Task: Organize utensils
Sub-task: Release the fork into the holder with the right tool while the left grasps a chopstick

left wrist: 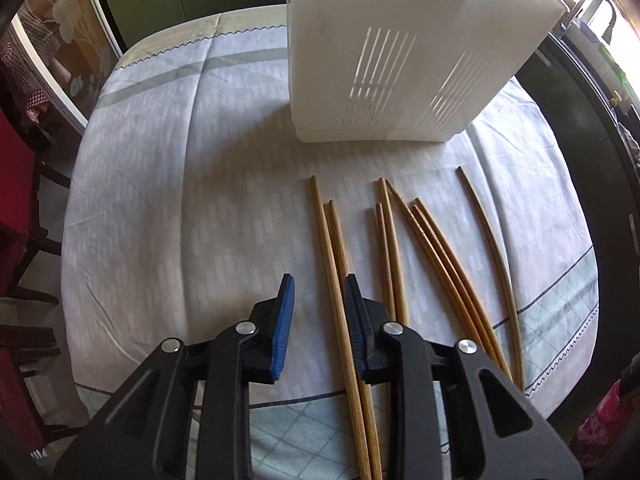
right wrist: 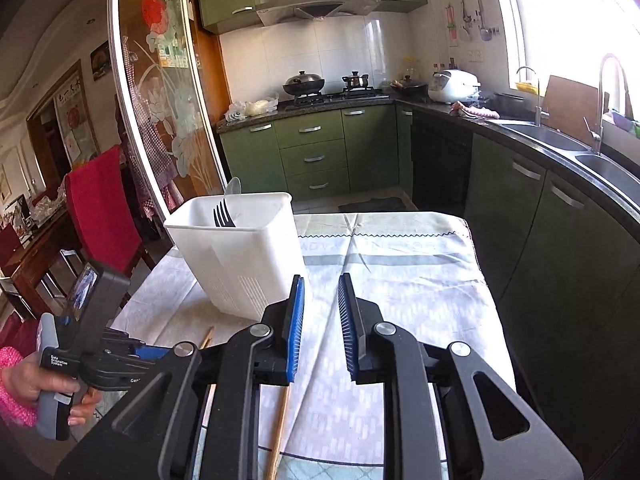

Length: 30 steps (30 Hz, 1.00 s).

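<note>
Fork point(right wrist: 224, 214) and pale utensil already in white bin point(left wrist: 400, 60), mid-table. Chopsticks point(left wrist: 400, 248) loose on cloth point(left wrist: 160, 160) between bin and near edge: bulk of task left. Left gripper point(left wrist: 319, 328) wide, low over leftmost pair, nothing held. Right gripper point(right wrist: 320, 328) wide, empty, raised.

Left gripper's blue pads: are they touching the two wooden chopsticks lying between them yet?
Apart. The left wrist view shows the left gripper open, with tablecloth visible between the left blue pad and the two wooden chopsticks; contact at the right pad is unclear.
</note>
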Each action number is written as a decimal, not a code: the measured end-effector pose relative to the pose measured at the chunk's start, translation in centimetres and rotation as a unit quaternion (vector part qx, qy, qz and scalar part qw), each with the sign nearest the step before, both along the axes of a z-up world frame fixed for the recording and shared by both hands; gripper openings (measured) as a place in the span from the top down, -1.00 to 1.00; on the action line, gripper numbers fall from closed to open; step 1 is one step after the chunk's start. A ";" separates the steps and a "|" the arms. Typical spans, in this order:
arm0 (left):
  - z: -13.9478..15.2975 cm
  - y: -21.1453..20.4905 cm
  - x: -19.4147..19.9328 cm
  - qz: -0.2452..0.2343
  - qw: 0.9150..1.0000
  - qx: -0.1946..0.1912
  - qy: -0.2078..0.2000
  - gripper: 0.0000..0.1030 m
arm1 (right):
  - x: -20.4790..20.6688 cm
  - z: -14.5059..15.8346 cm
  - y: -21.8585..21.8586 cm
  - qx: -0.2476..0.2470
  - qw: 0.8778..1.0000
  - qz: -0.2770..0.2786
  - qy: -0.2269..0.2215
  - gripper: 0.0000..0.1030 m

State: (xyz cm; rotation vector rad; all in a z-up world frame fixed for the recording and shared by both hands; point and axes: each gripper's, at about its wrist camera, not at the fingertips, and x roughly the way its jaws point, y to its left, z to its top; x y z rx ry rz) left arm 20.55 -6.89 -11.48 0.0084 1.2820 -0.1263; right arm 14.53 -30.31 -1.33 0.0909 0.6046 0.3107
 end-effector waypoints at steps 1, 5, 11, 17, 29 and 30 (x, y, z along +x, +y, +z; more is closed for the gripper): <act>-0.1 0.1 0.0 0.001 1.000 0.003 0.001 0.53 | -0.1 -0.2 -0.3 0.002 1.000 0.000 0.002 0.65; -0.4 -0.1 0.2 0.001 1.000 0.007 0.009 0.54 | -0.2 -0.8 -0.4 0.006 1.000 0.006 0.010 0.65; -0.8 -0.8 0.4 -0.007 1.000 0.025 0.013 0.55 | 0.2 -0.8 1.2 -0.005 0.999 0.020 0.026 0.61; -1.2 -2.5 0.7 -0.011 0.999 0.029 0.023 0.84 | 0.5 -2.9 4.0 -0.054 0.993 0.060 0.089 0.46; 1.8 -1.2 -0.9 -0.002 0.999 0.020 -0.048 0.87 | 3.5 -10.8 8.1 -0.100 0.959 0.110 0.242 0.44; 2.5 -0.9 -1.0 0.000 0.998 0.019 -0.061 0.87 | 3.6 -11.1 8.3 -0.106 0.958 0.108 0.245 0.44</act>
